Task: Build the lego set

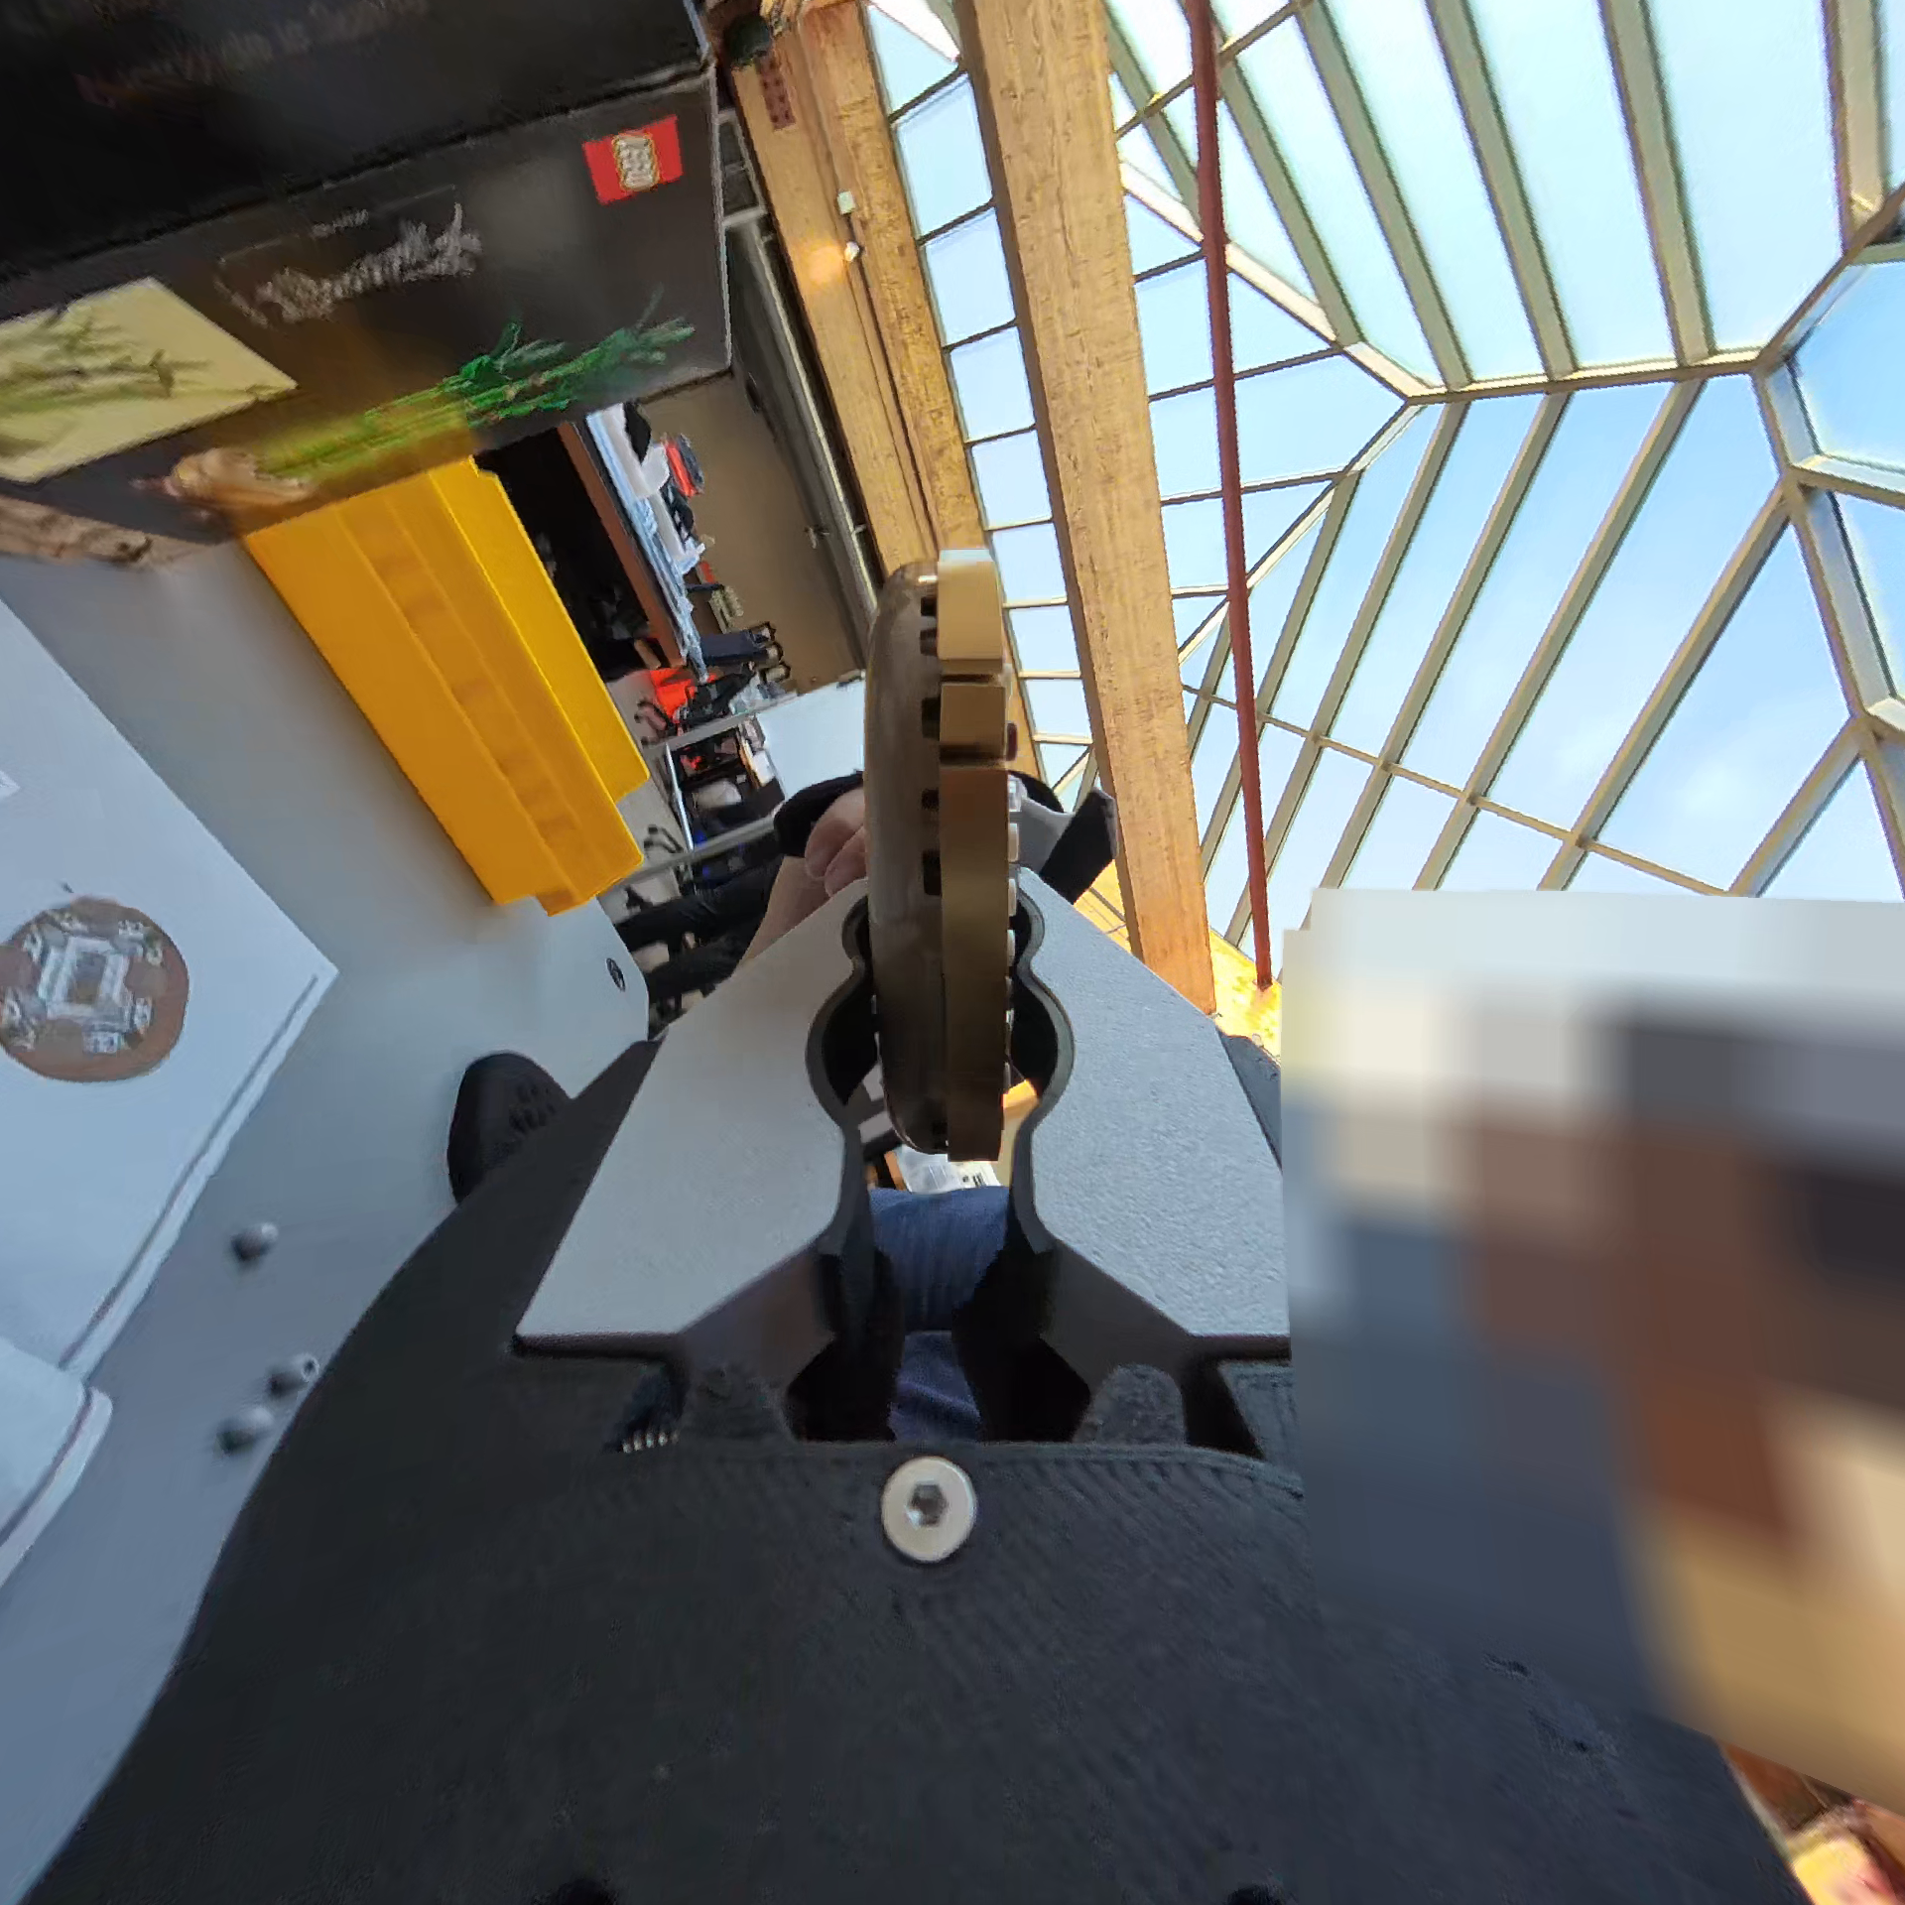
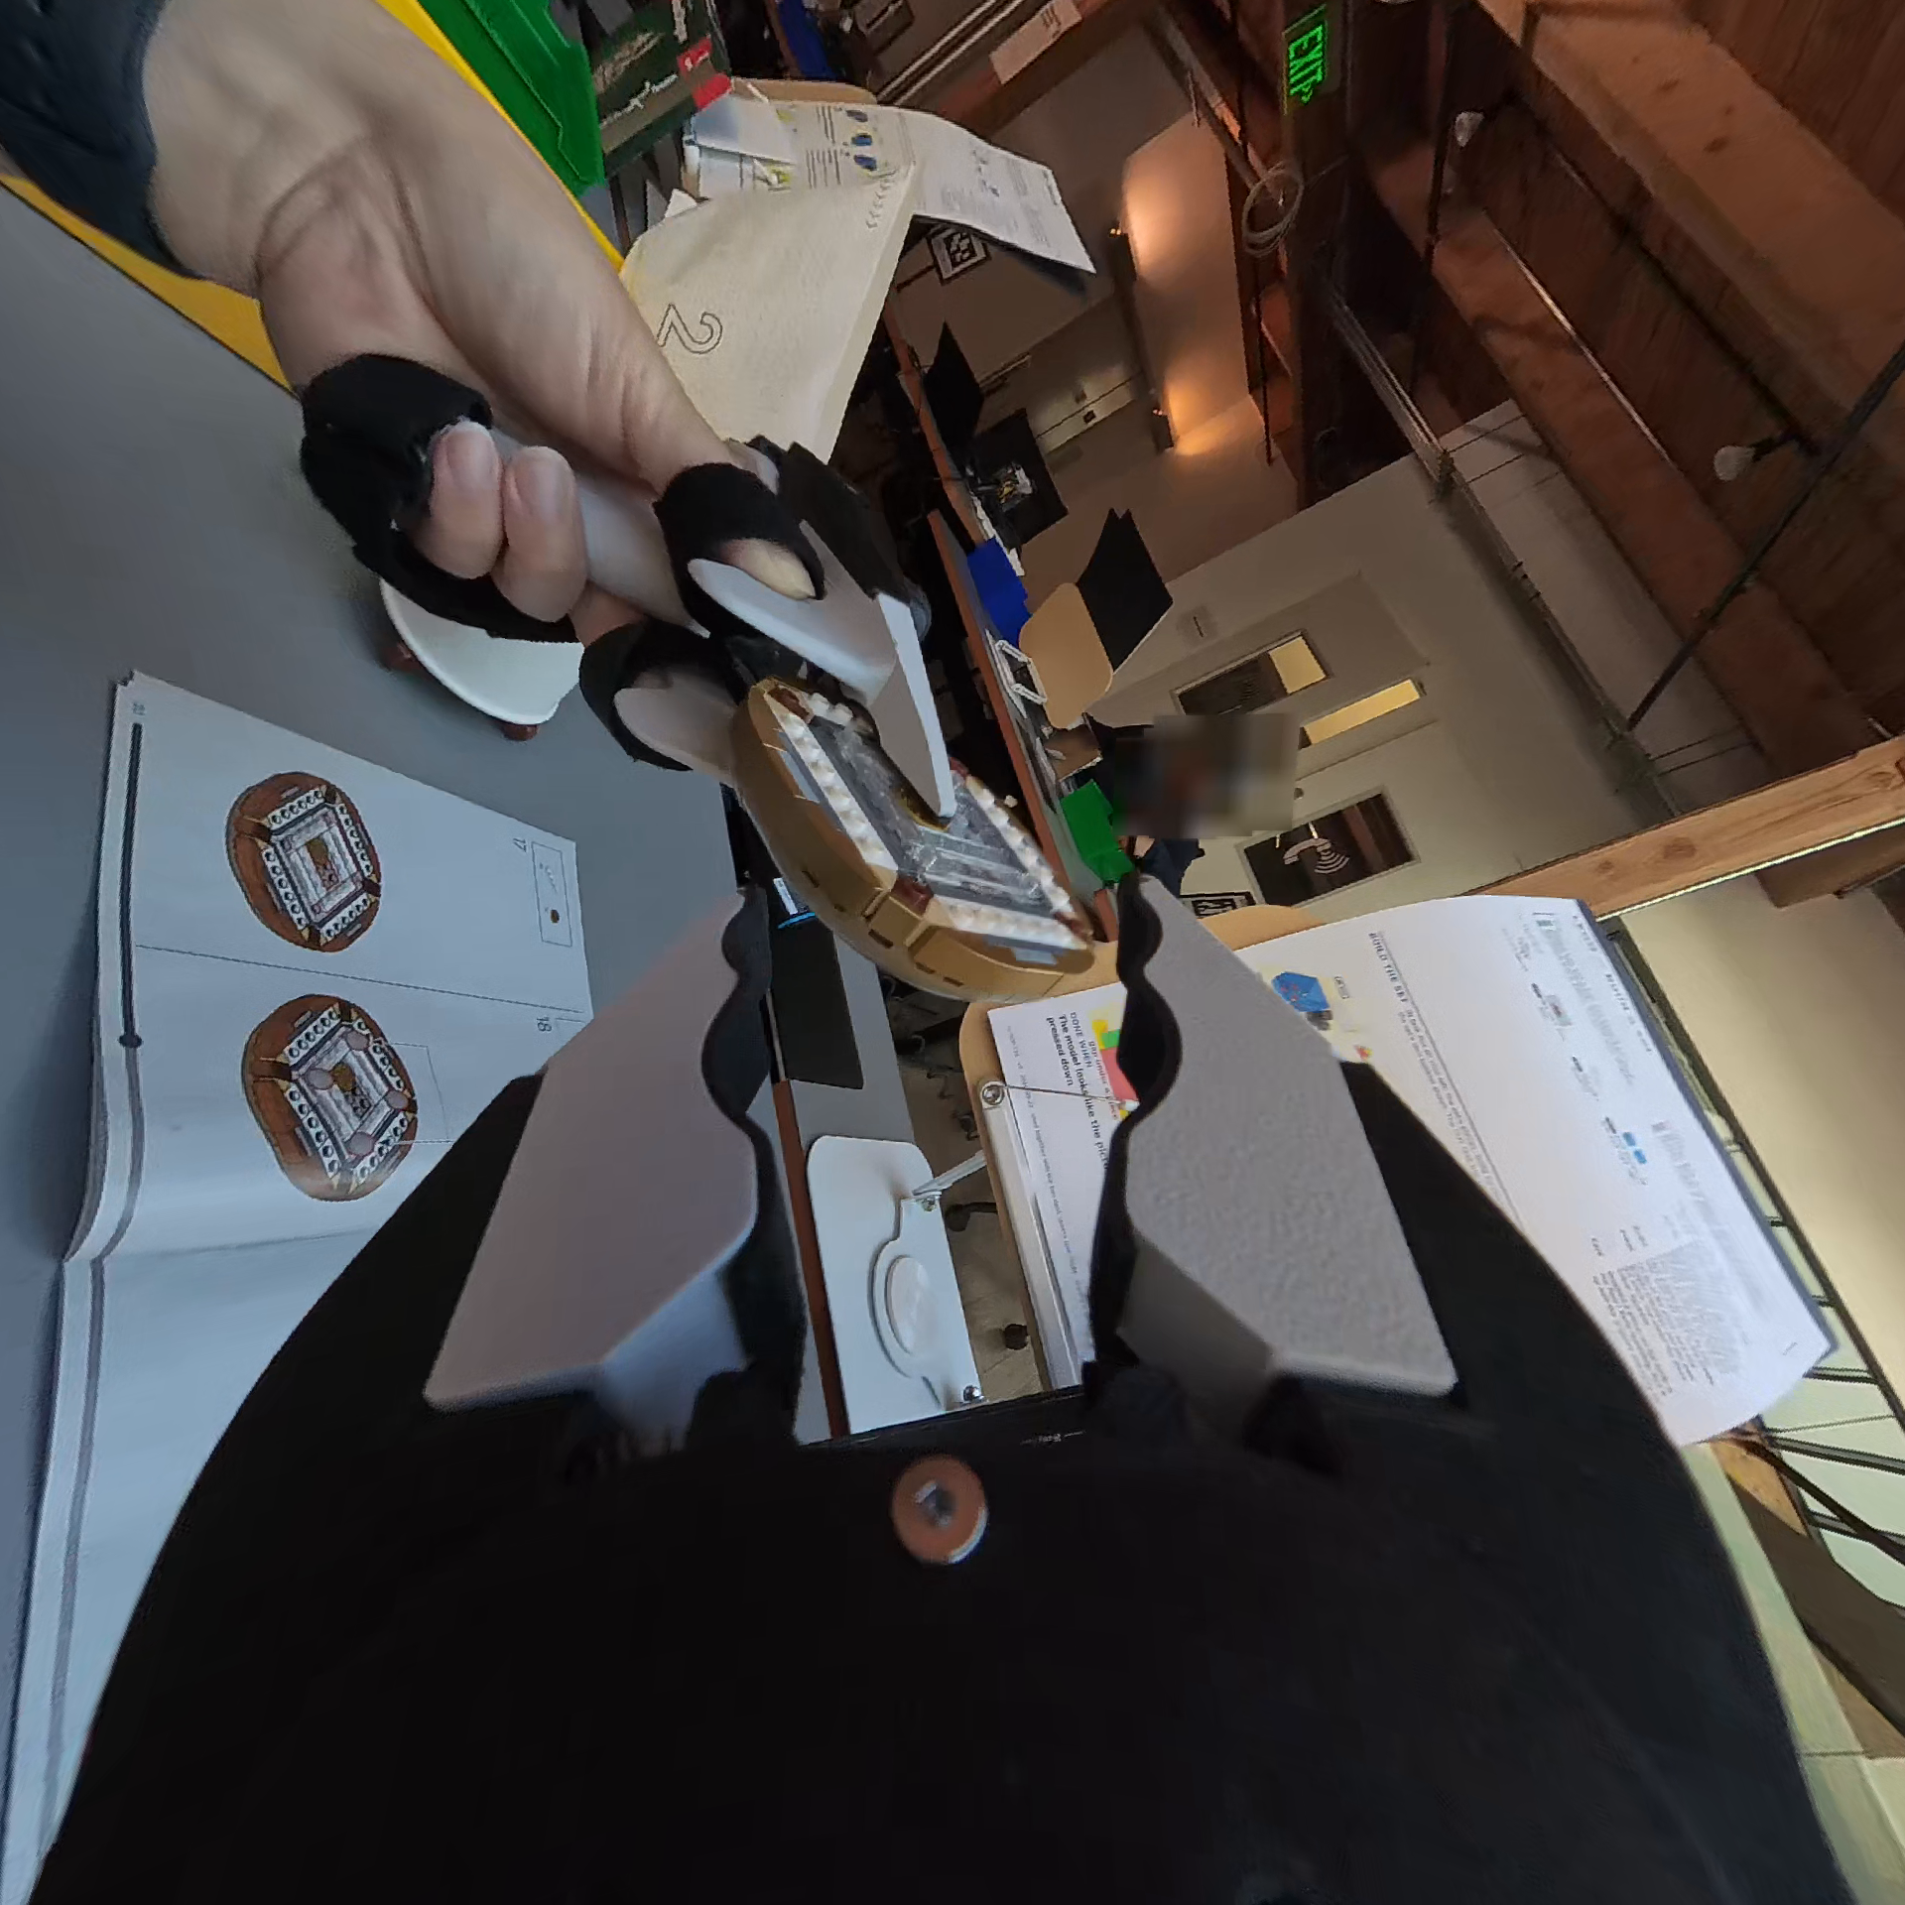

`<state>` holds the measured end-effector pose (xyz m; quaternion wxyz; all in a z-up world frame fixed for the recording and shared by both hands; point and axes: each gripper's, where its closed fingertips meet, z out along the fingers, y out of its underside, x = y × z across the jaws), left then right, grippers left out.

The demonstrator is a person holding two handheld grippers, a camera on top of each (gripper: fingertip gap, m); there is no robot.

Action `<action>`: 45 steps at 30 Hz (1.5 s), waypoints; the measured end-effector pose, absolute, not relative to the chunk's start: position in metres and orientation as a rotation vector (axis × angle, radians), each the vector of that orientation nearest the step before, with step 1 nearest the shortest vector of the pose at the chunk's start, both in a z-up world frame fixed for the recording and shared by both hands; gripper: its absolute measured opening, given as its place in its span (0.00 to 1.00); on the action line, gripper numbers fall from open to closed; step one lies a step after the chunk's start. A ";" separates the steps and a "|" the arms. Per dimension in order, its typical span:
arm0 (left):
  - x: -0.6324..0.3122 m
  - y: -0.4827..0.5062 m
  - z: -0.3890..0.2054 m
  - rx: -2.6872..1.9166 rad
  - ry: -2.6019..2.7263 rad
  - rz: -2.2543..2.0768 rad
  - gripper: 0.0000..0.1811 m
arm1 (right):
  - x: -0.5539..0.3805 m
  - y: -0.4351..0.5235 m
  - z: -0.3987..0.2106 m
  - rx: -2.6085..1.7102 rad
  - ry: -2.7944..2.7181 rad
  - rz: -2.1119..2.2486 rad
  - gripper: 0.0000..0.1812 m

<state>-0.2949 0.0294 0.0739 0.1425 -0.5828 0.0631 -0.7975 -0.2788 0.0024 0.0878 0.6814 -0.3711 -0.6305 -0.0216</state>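
My left gripper [image 1: 938,990] clamped the model [image 1: 943,845] edge-on; my right gripper [image 2: 933,928] gaped empty, so steadiness mattered.

Printed white lettering and a red logo patch [image 1: 631,157] were seen on the black box [image 1: 412,258], too blurred to read. Step and page numbers were printed in the open instruction booklet [image 2: 258,1031] on the grey table [image 2: 206,515]. One numeral was marked on the paper bag [image 2: 773,299]. A lit green sign [image 2: 1307,52] was mounted overhead. Dense print was carried by the propped sheet [image 2: 1495,1134].
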 end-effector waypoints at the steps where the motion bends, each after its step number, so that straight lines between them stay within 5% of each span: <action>1: -0.295 0.028 0.078 -1.732 0.174 -2.339 0.11 | -0.279 0.001 0.092 -0.811 -1.408 -0.075 0.37; 10: -0.291 -0.013 0.142 -2.112 0.095 -2.305 0.11 | -0.286 -0.031 0.138 -0.517 -1.477 -0.472 0.31; 27: -0.264 -0.075 0.137 -2.088 -0.148 -2.321 0.10 | -0.269 -0.080 0.132 -0.574 -1.521 -0.422 0.12; 45: -0.262 -0.090 0.130 -2.131 -0.141 -2.302 0.11 | -0.267 -0.091 0.125 -0.566 -1.593 -0.363 0.11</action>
